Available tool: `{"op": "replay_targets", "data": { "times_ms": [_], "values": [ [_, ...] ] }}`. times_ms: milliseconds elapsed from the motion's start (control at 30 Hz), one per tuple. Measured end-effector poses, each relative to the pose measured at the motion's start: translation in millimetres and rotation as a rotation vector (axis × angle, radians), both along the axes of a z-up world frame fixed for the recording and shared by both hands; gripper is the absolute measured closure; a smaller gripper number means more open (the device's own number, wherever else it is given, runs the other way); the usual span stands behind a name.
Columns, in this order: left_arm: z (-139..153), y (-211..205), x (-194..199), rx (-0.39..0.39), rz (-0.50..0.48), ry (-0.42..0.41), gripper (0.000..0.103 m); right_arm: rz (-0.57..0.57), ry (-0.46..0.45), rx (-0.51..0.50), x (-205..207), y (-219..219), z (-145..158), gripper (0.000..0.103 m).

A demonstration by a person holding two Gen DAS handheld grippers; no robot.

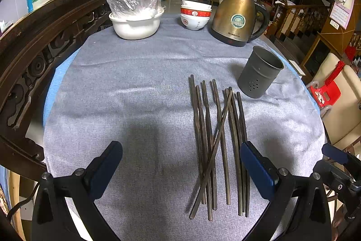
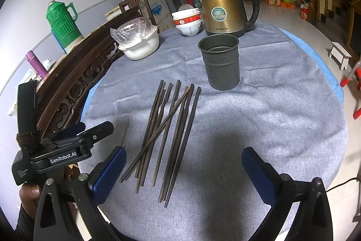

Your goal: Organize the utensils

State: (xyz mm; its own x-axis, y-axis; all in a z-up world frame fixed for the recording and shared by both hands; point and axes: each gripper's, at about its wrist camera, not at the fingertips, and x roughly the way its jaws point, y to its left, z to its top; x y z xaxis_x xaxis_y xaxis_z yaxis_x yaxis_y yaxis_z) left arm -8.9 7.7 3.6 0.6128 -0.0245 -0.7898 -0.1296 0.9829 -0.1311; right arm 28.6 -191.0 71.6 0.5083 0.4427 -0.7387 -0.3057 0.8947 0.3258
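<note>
Both of my grippers are hanging low over the near edge of the table, jaws spread wide and nothing in either one. So I'd say this is the very start: not a single stick is in the holder yet. Left gripper (image 1: pixel 181 164) sits over bare grey cloth (image 1: pixel 126 87), with its right-side finger (image 1: pixel 257 171) just about over the near tips of the chopsticks (image 1: pixel 216 146). Right gripper (image 2: pixel 183 173) is more or less straddling the near ends of that same bunch, so it looks like the better one to go in first. The chopsticks are lying loose on the cloth, mostly side by side and pointing away from me, with one laid diagonally across the others. The dark metal holder (image 2: pixel 220 62) stands upright just past their far tips, a bit to the right, with the kettle (image 2: pixel 222 10) and stacked bowls (image 2: pixel 187 22) behind it. Next move, I reckon: drop down, narrow the jaws on one or two sticks near their ends, then tip them upright to slot into the holder. That crossed one could drag its neighbours along.
</note>
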Motion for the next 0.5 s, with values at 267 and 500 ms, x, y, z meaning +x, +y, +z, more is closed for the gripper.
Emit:
{"op": "replay_targets", "data": {
  "times_ms": [267, 500],
  "values": [
    [0.6, -0.4, -0.2, 0.002, -0.001, -0.001, 0.0, 0.0, -0.003, 0.0, -0.2, -0.7, 0.4, 0.0],
    [-1.0, 3.2, 0.0, -0.001, 0.007, 0.006, 0.0, 0.003, 0.017, -0.002, 2.5, -0.9, -3.0, 0.0]
  ]
}}
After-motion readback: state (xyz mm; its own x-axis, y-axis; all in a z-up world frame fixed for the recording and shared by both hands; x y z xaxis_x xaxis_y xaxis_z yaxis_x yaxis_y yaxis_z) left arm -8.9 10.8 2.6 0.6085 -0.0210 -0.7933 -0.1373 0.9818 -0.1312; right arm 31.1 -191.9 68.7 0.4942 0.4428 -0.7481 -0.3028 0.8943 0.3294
